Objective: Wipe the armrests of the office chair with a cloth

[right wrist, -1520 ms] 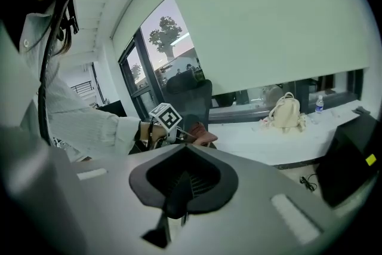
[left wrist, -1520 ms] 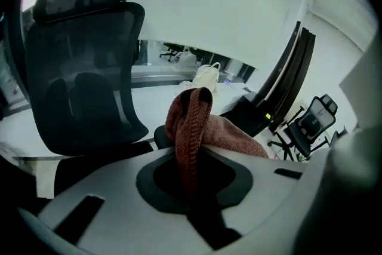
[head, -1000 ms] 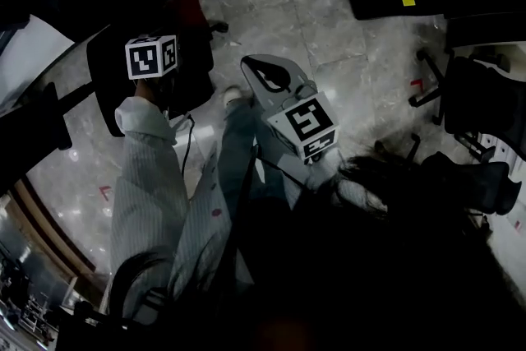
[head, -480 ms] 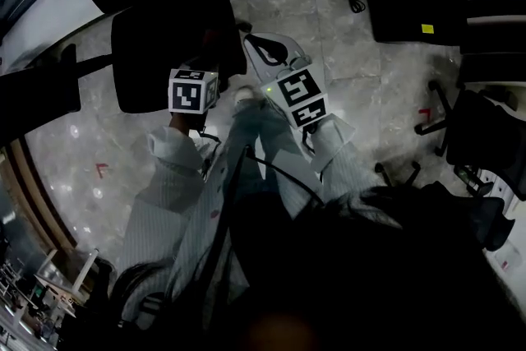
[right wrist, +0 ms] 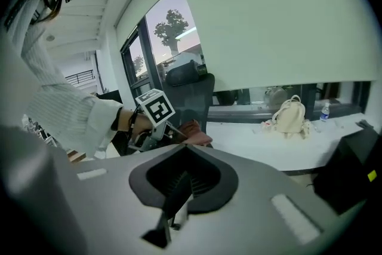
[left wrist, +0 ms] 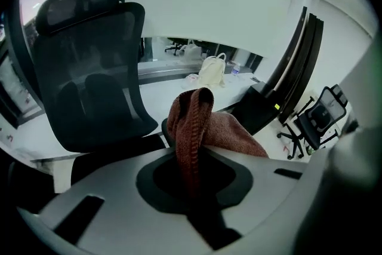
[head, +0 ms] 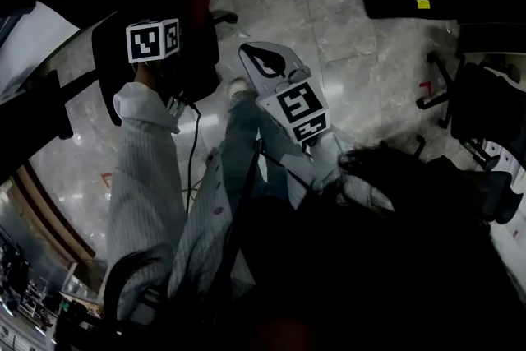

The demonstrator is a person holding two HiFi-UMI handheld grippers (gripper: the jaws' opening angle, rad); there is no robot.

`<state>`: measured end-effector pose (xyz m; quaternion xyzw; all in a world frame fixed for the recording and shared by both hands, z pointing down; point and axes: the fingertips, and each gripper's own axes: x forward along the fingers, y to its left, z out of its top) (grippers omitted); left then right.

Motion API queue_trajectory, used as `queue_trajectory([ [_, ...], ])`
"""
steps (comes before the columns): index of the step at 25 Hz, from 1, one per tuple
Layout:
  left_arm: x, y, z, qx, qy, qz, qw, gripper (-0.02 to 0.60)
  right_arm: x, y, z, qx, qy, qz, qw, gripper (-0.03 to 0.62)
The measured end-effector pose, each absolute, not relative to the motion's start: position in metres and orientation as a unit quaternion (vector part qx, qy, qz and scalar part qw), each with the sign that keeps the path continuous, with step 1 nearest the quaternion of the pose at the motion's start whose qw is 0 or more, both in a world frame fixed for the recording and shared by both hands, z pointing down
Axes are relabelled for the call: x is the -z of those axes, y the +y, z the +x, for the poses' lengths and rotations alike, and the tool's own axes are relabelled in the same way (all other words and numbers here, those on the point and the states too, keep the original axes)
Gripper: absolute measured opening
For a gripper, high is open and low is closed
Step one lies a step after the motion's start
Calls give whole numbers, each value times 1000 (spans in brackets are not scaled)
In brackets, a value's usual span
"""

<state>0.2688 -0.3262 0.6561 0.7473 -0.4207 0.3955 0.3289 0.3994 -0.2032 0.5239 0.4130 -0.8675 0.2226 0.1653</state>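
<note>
1. Since half a second ago, the left gripper [head: 182, 22] has swung up and left in the head view, away from the right gripper [head: 265, 63] and back near where it was a second ago. It now hangs over the dark office chair [head: 115, 70]. A reddish patch just beyond it is probably the cloth [head: 195, 6]. The right gripper hangs lower over the grey floor [head: 362, 78], clear of the chair, probably so as not to get in the way of the wiping.

2. In the left gripper view, the fingers are pinching a fold of the rust-brown cloth. Part of it stands up in a loop, and the rest hangs over to the right, leaving loose cloth to drag along a surface. The chair's mesh back rises close behind on the left. I cannot tell whether the cloth touches an armrest yet.

3. In the right gripper view, the fingers are pressed together with nothing between them. This view looks across at the left gripper, its cloth and the chair. A cream backpack [right wrist: 290, 116] sits on the white worktop [right wrist: 256, 155], well apart from the work.
</note>
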Motion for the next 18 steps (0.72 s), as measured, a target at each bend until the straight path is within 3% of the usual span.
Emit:
queue_trajectory([
  [9, -660, -387, 282, -411, -443, 733, 311, 41, -531, -207, 436, -244, -847, 443, 166, 2],
  [18, -629, -275, 302, -384, -414, 764, 314, 41, -502, -201, 411, -215, -871, 409, 167, 2],
])
